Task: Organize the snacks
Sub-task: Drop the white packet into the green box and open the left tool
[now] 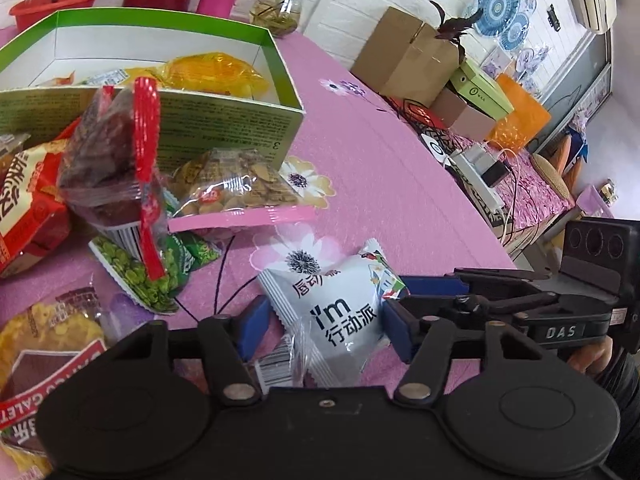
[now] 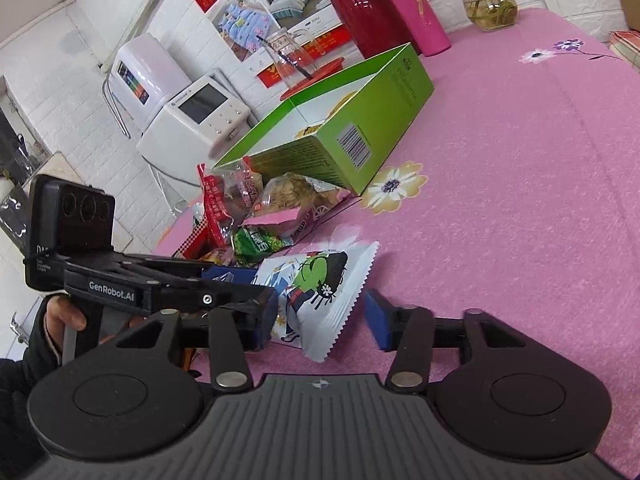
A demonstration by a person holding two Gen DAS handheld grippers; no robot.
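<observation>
Both claws are converged on the same white snack packet (image 1: 336,312), which lies flat on the pink flowered tablecloth (image 1: 400,184). Left gripper (image 1: 324,330): jaws spread wide, packet sits between the blue pads (image 1: 250,322), no clamp visible, pads apart from the wrapper on the left side, right pad about at its edge. Right gripper (image 2: 326,314): also spread, the packet (image 2: 320,292) between its pads; its left pad is crowded by the left gripper's nose coming in from that side, so contact there can't be told. Ahead-left of the left gripper: the snack pile, with a clear bag with red strip (image 1: 116,168) standing tallest, a green pea packet (image 1: 148,272) under it, a nut bag (image 1: 236,188) just beyond, and a red packet (image 1: 28,208) at far left. Behind the pile is the open green box (image 1: 160,80) with yellow-wrapped snacks (image 1: 216,74) inside. From the right gripper, the box (image 2: 360,120) is ahead and slightly left, and the pile is between it and the claw.
</observation>
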